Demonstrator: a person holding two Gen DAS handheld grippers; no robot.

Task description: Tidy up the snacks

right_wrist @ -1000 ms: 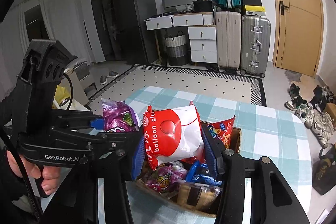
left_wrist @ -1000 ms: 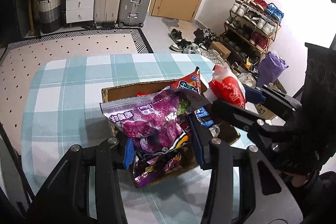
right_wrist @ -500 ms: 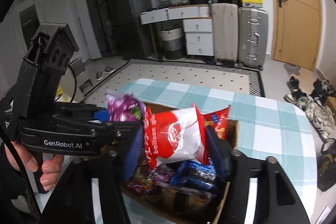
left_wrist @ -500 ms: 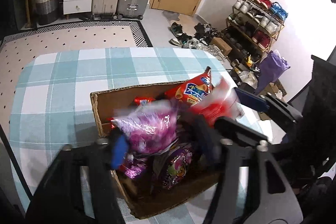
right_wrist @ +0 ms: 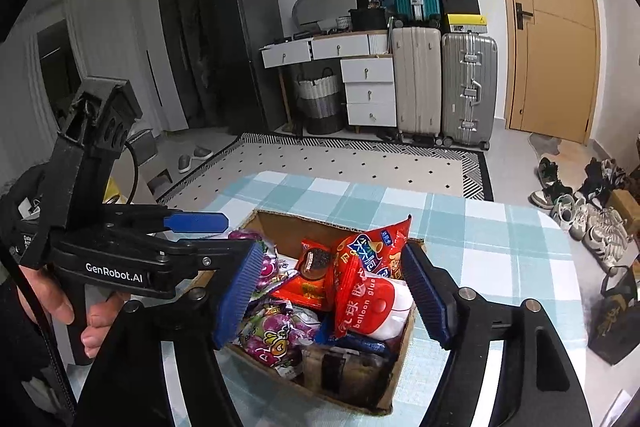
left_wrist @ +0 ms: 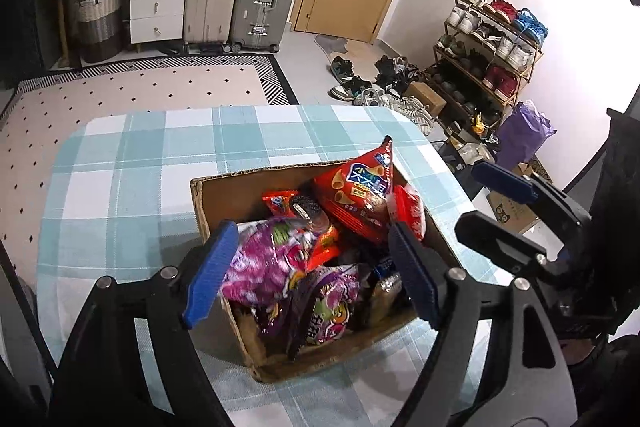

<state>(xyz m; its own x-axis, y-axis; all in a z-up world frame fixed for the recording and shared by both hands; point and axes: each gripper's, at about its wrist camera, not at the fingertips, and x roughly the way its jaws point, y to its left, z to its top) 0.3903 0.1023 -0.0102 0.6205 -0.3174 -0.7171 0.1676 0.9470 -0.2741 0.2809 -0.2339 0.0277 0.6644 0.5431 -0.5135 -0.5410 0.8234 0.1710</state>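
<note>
Both grippers, left (left_wrist: 310,273) and right (right_wrist: 334,295), are opening empty over the cardboard box (left_wrist: 224,183); each should clear its dropped packet before withdrawing.

The left gripper (left_wrist: 308,273) is hovering over the box (left_wrist: 224,187) near the table's (left_wrist: 132,163) right edge, its jaws opening above a blurred purple bag (left_wrist: 264,267). A red bag (left_wrist: 360,195) is leaning in the box's far corner, and the right gripper (left_wrist: 504,211) is reaching in from the right.

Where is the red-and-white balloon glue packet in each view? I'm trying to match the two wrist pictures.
Left wrist: only a red-and-white sliver of the balloon glue packet shows, at the cardboard box's right side, behind the red cone-snack bag.
Right wrist: right of centre in the box, label facing the camera.
Shared landmark: that cone-snack bag.
</note>
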